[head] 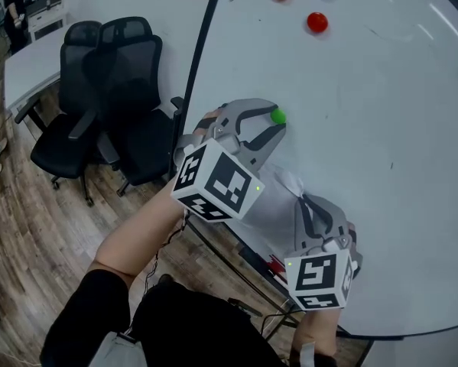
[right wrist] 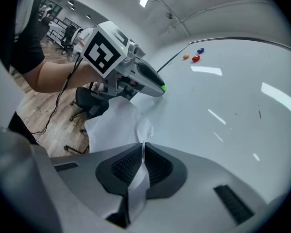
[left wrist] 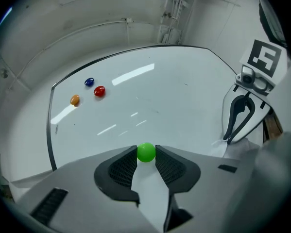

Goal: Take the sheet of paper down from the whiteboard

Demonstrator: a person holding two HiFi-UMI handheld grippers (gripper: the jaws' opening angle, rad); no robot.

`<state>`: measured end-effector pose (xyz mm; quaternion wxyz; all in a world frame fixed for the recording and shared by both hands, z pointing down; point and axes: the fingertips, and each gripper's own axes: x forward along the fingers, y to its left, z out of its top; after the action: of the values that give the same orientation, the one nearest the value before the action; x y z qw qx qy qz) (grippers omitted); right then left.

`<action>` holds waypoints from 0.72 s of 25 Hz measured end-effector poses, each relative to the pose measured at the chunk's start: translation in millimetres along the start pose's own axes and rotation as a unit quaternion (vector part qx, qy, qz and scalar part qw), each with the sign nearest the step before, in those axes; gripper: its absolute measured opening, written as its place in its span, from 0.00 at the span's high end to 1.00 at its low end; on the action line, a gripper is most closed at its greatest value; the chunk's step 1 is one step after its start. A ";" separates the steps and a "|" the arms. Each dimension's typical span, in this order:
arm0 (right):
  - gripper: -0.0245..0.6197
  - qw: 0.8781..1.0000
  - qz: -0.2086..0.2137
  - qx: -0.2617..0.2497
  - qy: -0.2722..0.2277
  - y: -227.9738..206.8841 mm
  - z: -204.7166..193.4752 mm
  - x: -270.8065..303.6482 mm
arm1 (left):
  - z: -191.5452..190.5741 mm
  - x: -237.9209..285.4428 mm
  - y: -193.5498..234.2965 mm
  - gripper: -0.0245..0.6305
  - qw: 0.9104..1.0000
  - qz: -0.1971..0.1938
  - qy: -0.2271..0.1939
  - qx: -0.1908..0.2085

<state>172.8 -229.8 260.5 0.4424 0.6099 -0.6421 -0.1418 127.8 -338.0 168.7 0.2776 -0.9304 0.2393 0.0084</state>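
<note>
**Right gripper (right wrist: 143, 145) on the sheet: takedown mostly done**

Clamped tight on crumpled sheet of paper (right wrist: 113, 120) at whiteboard (head: 381, 144) lower left edge. Left gripper (left wrist: 146, 150) closed round green magnet (head: 278, 116), close to board. Left to do: pull sheet clear. Paper pinch plain only in right gripper view, magnet against both pads only in left gripper view.

three magnets (head: 317, 22) high on the whiteboard (head: 381, 128) — lone magnet (head: 278, 116) below them, paper (head: 278, 197) lowest; chairs (head: 106, 90) left.
</note>
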 end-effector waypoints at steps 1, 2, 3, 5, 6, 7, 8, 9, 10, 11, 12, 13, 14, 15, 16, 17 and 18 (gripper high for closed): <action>0.92 1.000 0.003 0.001 0.000 2.1 -0.1 -0.1 | -1.9 1.9 -0.2 0.76 1.000 -0.001 0.003 0.001; 0.92 1.000 0.006 0.003 -0.001 4.6 -0.7 -0.2 | -3.4 3.6 -0.7 0.76 1.000 -0.001 0.006 0.000; 0.92 1.000 0.009 0.005 -0.001 7.4 -1.6 -0.5 | -4.4 4.7 -1.5 0.76 1.000 -0.002 0.007 -0.001; 0.92 1.000 0.016 0.008 -0.001 11.8 -3.9 -1.8 | -4.6 5.0 -3.3 0.76 1.000 -0.004 0.008 -0.005; 0.92 1.000 0.016 0.010 -0.001 12.6 -5.1 -2.8 | -4.1 4.6 -3.5 0.76 1.000 -0.004 0.007 -0.006; 0.92 1.000 0.016 0.012 0.000 12.5 -6.3 -3.7 | -4.0 4.5 -3.1 0.76 1.000 -0.003 0.007 -0.006; 0.92 1.000 0.015 0.014 0.000 12.3 -7.2 -3.8 | -4.7 5.1 -2.5 0.76 1.000 -0.003 0.007 -0.007; 0.92 1.000 0.014 0.017 -0.001 12.1 -7.6 -3.3 | -6.3 6.4 -2.0 0.76 1.000 -0.004 0.009 -0.007; 0.92 1.000 0.014 0.019 -0.003 12.1 -7.5 -2.4 | -8.1 8.2 -1.6 0.76 1.000 -0.005 0.011 -0.005; 0.92 1.000 0.015 0.020 -0.005 12.4 -7.0 -1.8 | -9.4 9.9 -1.5 0.76 1.000 -0.006 0.013 -0.004; 0.92 1.000 0.017 0.021 -0.007 13.0 -6.5 -1.6 | -9.9 11.2 -1.6 0.76 1.000 -0.006 0.014 -0.003; 0.92 1.000 0.019 0.022 -0.008 13.7 -6.1 -1.6 | -9.7 11.9 -1.6 0.76 1.000 -0.007 0.014 -0.003; 0.92 0.999 0.022 0.021 -0.009 14.6 -5.9 -1.5 | -9.2 12.1 -1.6 0.76 1.000 -0.006 0.013 -0.002; 0.92 0.999 0.024 0.021 -0.009 15.7 -5.7 -1.3 | -8.8 12.0 -1.6 0.76 1.000 -0.004 0.013 0.001; 0.92 0.999 0.026 0.021 -0.009 16.5 -5.5 -1.1 | -8.3 11.8 -1.7 0.76 1.000 -0.002 0.013 0.005; 0.92 0.999 0.027 0.021 -0.009 16.6 -5.3 -1.3 | -7.4 11.7 -1.9 0.76 1.000 -0.001 0.012 0.009; 0.92 0.999 0.026 0.021 -0.010 16.2 -5.2 -1.9 | -6.2 11.6 -2.1 0.76 1.000 0.000 0.011 0.012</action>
<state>165.8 -222.7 274.4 0.4267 0.6007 -0.6649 -0.1225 138.4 -344.8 173.3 0.2861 -0.9270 0.2427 -0.0042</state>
